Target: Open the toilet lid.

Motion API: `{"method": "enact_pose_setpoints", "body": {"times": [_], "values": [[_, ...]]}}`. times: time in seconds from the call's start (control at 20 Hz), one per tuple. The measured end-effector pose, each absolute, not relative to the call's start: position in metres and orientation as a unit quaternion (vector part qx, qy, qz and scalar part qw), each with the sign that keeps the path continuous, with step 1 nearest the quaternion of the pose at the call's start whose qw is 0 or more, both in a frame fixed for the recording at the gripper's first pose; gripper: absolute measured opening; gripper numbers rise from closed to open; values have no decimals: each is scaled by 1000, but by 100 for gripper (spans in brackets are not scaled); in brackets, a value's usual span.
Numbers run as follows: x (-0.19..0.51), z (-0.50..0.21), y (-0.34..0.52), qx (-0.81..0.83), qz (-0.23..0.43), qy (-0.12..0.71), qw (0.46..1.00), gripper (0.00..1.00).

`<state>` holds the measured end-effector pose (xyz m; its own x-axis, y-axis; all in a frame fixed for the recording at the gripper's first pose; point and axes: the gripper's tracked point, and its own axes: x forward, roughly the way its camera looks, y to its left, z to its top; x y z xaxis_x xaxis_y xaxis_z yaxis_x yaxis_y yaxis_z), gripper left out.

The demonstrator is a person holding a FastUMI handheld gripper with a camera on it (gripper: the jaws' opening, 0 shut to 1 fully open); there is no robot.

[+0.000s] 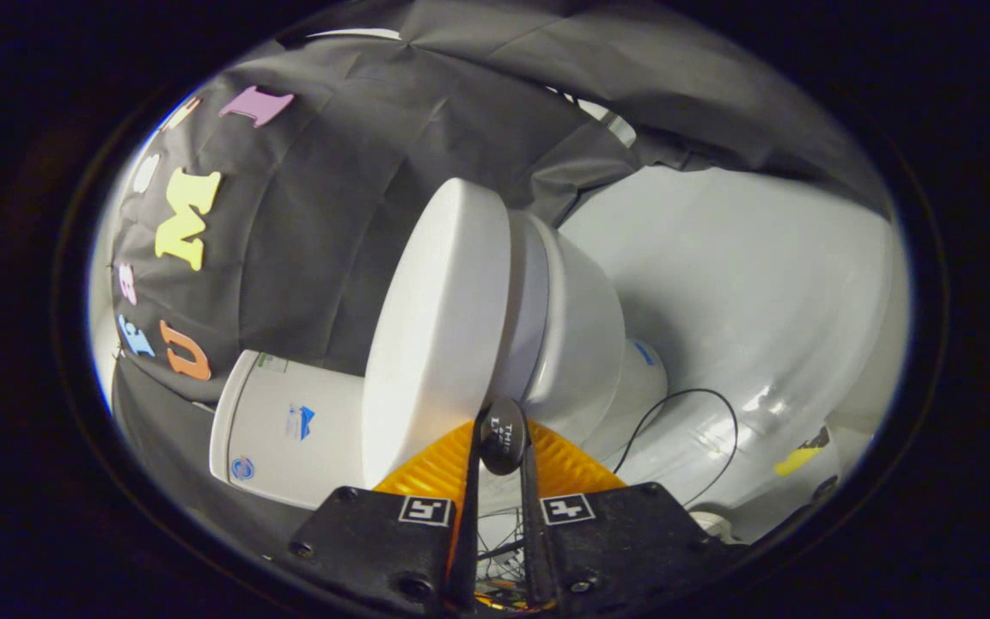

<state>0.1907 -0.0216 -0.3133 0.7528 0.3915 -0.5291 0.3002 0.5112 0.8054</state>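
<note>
The gripper (pixel 502 447) has its fingers clamped on the small black oval tab (pixel 503 434) at the front edge of the glossy white toilet lid (pixel 439 331), probably as a handle for lifting it off the white bowl (pixel 577 335).

The handheld two-finger gripper (pixel 502 447) is rolled to one side, so the scene ahead of it appears tilted. Its two fingers (pixel 439 468) extend forward and converge until nearly closed, leaving only a narrow gap. A small dark oval tab (pixel 503 434) sits pinched between the two fingertips, pressed from both sides. Each finger base carries a square black-and-white marker (pixel 425 510).
</note>
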Motion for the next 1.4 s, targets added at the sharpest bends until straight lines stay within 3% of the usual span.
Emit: {"method": "enact_pose_setpoints", "body": {"times": [0.15, 0.2, 0.7, 1.4], "values": [[194, -304, -23, 554, 25, 331, 763, 5], [194, -304, -22, 569, 22, 331, 752, 4], [193, -301, -14, 565, 8, 362, 742, 4], [202, -282, -20, 515, 13, 341, 787, 4]]}}
